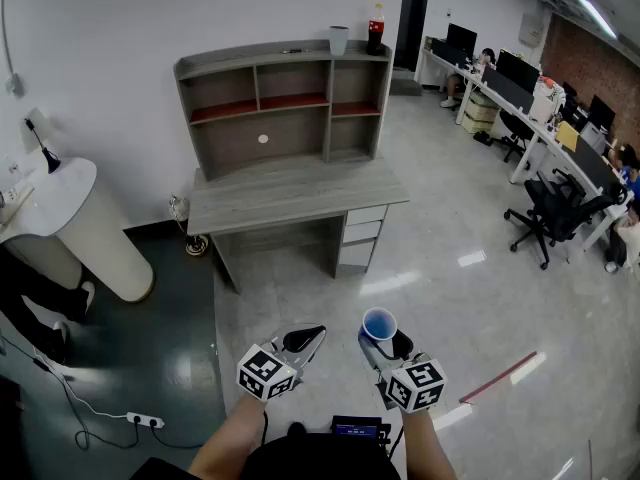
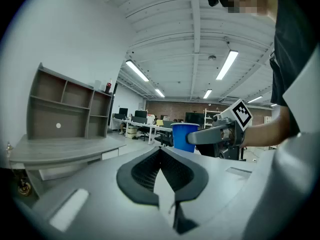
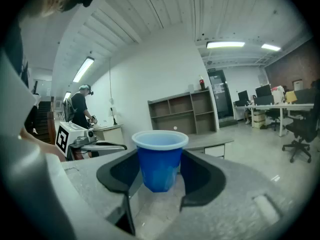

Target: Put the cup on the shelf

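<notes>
While the blue cup (image 3: 160,161) sits upright between its jaws, the right hand-held gripper (image 1: 383,338) is clamped on it, one dark pad pressed to each side of the cup wall just under the pale rim. The cup is held in the air above the glossy floor (image 1: 450,268), well in front of the table (image 1: 300,193) and not touching it. From the head view its open mouth faces up, and no contents can be made out inside.

Just to the left, the left hand-held gripper (image 1: 308,338) is held at about the same height. Its jaws are closed together with nothing between them, the ribbed pads meeting at the tip. The two grippers are near each other but apart.

Against the white wall, the grey shelf (image 1: 285,103) stands along the back edge of the table, its open compartments facing the person. On its top board, at the right end, a grey cup (image 1: 339,40) stands just beside a dark bottle with a red cap (image 1: 376,30). Under the table's right end is a stack of drawers (image 1: 362,233). Farther right, a row of desks with monitors (image 1: 520,78) and black office chairs (image 1: 550,213) runs along the room.
</notes>
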A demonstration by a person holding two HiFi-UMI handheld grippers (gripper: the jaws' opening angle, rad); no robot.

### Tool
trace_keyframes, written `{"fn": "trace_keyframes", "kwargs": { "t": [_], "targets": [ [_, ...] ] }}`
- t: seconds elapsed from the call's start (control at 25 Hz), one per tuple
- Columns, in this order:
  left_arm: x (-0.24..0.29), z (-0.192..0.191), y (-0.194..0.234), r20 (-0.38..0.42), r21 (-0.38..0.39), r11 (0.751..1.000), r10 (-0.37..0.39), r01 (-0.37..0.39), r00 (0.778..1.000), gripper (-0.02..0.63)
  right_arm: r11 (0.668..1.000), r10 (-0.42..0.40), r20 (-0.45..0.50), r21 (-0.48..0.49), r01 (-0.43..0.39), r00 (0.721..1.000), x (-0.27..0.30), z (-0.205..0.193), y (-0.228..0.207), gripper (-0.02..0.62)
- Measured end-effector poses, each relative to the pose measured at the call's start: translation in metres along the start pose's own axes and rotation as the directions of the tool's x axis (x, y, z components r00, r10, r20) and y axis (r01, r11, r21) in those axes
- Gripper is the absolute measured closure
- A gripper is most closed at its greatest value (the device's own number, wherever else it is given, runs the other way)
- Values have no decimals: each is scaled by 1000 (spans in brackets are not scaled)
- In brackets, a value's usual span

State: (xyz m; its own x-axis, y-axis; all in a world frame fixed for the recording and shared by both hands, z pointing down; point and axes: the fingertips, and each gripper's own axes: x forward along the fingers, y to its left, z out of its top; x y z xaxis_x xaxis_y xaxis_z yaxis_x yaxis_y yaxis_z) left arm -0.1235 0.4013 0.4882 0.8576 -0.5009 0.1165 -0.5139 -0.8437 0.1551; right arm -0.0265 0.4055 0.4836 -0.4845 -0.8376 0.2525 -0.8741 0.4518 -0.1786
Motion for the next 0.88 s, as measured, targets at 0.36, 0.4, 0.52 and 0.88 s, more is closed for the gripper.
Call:
{"fn": "trace_keyframes", "kwargs": {
  "t": [0.36,0.4,0.52,0.88],
  "targets": [
    [4,-1,-1,-2,4,1000,9,-9,1000,603,1000,4,1,3,-4,1000,-1,0,-4,339],
    [5,-1,-1,-3,4,1000,9,-9,1000,603,1000,3,2,3,-3,1000,-1,0,-5,339],
    [7,-3,-1,-8,6,1000,12,-12,1000,603,1000,0,8,7,0,1000,-2,1,-7,339],
    [9,-4,3,-14,11,1000,25,-25,1000,603,1000,8,11,21,-8,1000,0,2,-10,339]
  ]
}}
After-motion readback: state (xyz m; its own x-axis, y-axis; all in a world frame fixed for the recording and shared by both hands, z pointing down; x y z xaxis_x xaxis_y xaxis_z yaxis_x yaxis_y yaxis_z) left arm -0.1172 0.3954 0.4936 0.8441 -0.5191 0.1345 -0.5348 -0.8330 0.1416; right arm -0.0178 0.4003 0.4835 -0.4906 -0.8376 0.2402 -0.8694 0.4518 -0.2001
